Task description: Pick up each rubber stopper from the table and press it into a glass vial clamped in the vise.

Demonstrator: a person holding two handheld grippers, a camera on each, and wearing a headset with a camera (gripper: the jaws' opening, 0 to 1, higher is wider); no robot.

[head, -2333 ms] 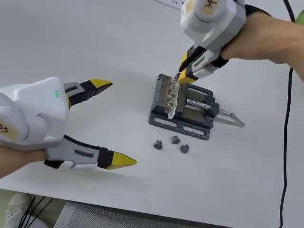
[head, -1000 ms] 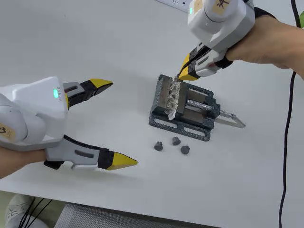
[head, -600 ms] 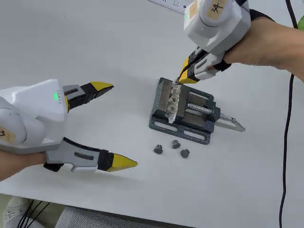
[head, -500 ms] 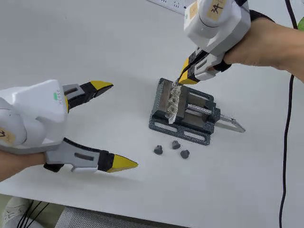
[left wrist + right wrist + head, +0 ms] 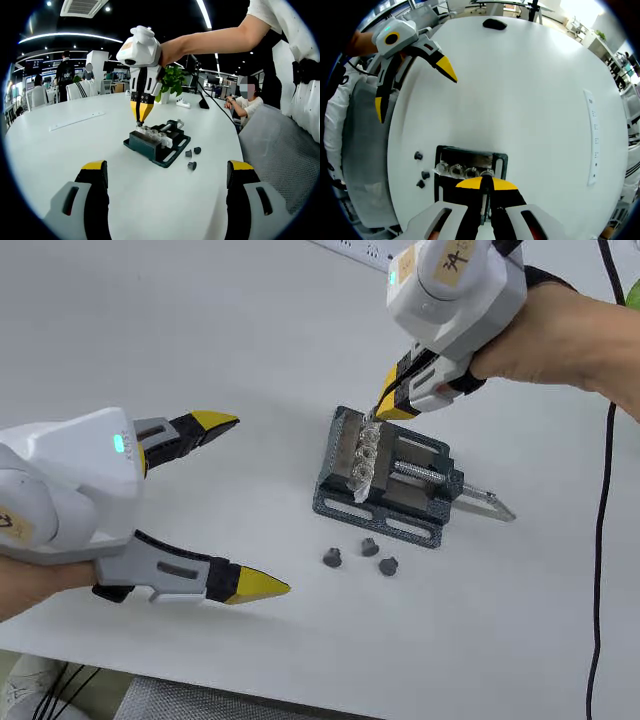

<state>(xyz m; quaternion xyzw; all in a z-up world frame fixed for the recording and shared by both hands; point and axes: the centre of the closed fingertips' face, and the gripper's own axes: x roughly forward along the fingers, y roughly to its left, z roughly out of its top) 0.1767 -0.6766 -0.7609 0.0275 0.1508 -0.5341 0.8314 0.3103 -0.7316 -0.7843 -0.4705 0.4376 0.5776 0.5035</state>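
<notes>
Nothing much has shifted lately: right gripper point(image 5: 377, 412) still sits, jaws together, on the far vial point(image 5: 369, 436) in the vise point(image 5: 380, 525). Can't tell if anything's pinched between them. Three stoppers point(image 5: 370, 546) lie on the table point(image 5: 200, 320) just beside the vise. Left gripper point(image 5: 262, 504) hovers wide open, well apart.

Right claw point(image 5: 379, 410), tips together, over the end vial point(image 5: 371, 429) in the vise point(image 5: 342, 502); left claw point(image 5: 261, 504) agape (three stoppers point(image 5: 370, 547) nearby).
</notes>
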